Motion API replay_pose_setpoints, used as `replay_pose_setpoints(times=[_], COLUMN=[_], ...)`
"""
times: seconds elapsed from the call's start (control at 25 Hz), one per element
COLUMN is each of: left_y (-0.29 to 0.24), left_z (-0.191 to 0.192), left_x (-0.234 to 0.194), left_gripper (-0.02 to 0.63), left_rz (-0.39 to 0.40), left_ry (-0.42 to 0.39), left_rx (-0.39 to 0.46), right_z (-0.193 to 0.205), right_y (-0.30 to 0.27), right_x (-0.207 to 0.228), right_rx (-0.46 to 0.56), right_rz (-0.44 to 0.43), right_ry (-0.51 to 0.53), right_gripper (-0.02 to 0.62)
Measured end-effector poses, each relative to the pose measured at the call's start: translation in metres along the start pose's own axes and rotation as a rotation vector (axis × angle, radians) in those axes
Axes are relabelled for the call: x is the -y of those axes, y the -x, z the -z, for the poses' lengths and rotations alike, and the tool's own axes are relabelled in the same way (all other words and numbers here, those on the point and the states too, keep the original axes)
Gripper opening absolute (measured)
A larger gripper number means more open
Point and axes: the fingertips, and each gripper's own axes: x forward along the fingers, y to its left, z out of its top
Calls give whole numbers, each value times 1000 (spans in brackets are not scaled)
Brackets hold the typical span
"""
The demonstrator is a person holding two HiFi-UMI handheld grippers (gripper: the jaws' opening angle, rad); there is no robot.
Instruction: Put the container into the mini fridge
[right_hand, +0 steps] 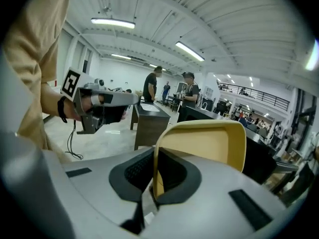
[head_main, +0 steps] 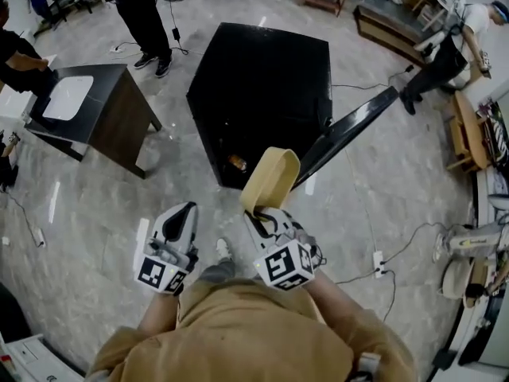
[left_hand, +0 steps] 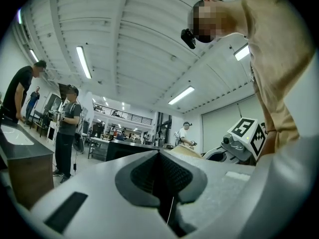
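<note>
The black mini fridge [head_main: 262, 78] stands on the floor ahead, its door [head_main: 350, 130] swung open to the right. Something small and orange [head_main: 237, 163] lies low inside it. My right gripper [head_main: 256, 213] is shut on the rim of a pale yellow container [head_main: 270, 180], held up in front of the fridge opening. In the right gripper view the container [right_hand: 209, 143] rises from between the jaws. My left gripper [head_main: 184, 213] hangs to the left, shut and holding nothing; its closed jaws fill the left gripper view [left_hand: 160, 180].
A dark table [head_main: 95, 110] with a white sink top stands at the left. Cables and a power strip [head_main: 378, 263] lie on the floor to the right. People stand at the far left [head_main: 143, 14] and far right [head_main: 445, 50]. Wooden furniture [head_main: 469, 138] lines the right side.
</note>
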Motion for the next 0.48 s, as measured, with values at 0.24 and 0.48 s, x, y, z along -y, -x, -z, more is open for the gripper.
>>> replay_pose_setpoints(times=[0.24, 0.48], left_y=[-22, -32], left_z=[24, 51], left_x=[-25, -46], left_gripper=[3, 2], left_rz=[21, 17], left_ry=[28, 57], left_rx=[-34, -65], right_z=[24, 53], right_y=[-46, -94], right_x=[22, 33], right_rx=[-84, -155], right_rz=[-19, -57], right_ry=[52, 96], right_gripper=[3, 3])
